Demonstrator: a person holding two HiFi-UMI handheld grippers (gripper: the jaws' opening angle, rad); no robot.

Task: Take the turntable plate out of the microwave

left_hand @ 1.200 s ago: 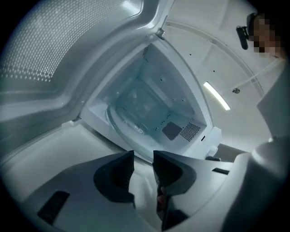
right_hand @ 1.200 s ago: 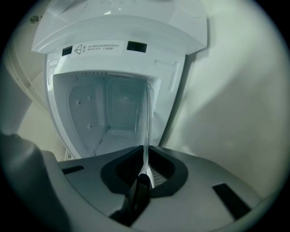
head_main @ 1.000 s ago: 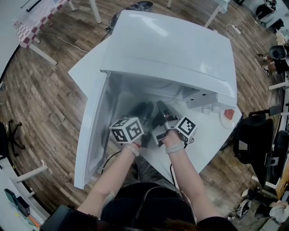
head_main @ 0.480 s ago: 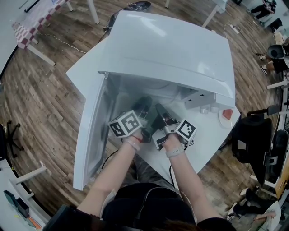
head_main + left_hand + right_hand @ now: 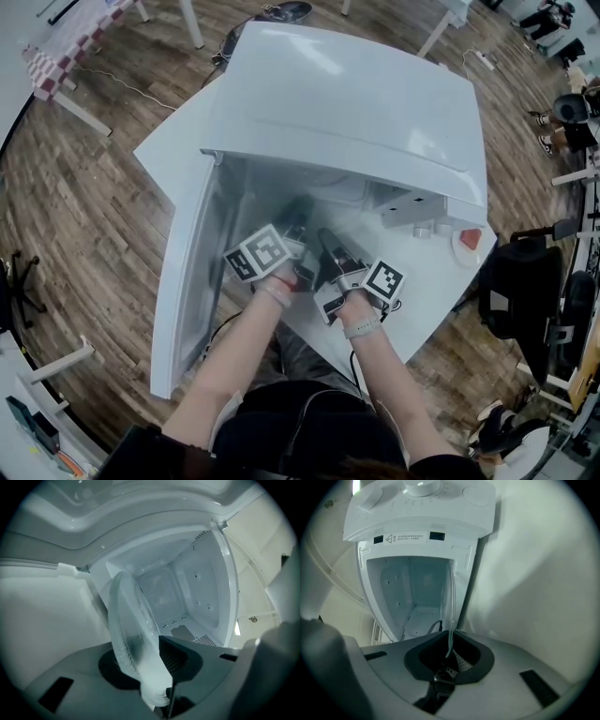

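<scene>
Plate gripped edge-on by left gripper and right gripper, mid-frame at microwave mouth; looks nearly out, setting it down remains.

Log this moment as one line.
left gripper: shut on turntable plate | right gripper: shut on it too | plate position: at microwave opening | door: open

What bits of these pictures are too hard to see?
- Left gripper view: the turntable plate has its gripped rim partly hidden between the jaws.
- Right gripper view: plate edge-on, only a thin line; warning label print too small.
- Head view: plate lost behind the marker cubes.
</scene>
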